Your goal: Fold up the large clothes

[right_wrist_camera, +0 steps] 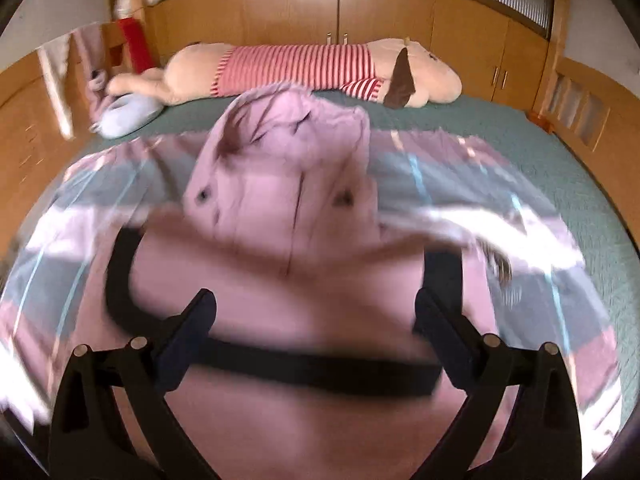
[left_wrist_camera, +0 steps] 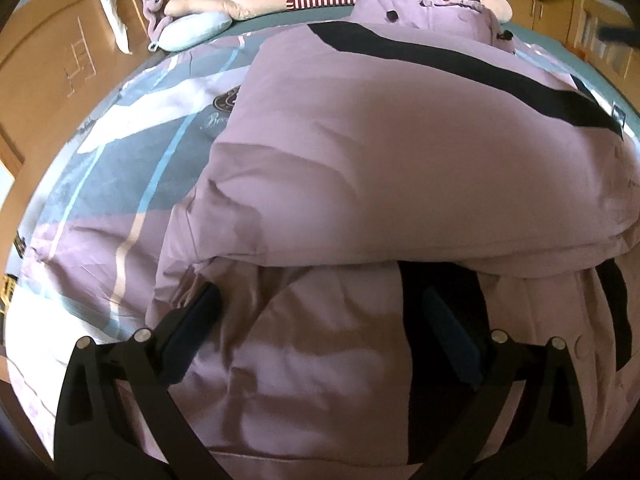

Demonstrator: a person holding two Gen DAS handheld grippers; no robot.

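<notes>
Lilac coat (left_wrist_camera: 400,152) folded, edges within quilt (left_wrist_camera: 120,168), bed's right side bare.

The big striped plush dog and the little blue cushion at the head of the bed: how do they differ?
The plush dog is long and cream, stretched across the head of the bed; the blue cushion is much smaller, rounded and pale blue. The plush dog wears a red-and-white striped shirt and has a brown ear; the blue cushion is plain. Both look soft and lie beyond the lilac coat.
</notes>
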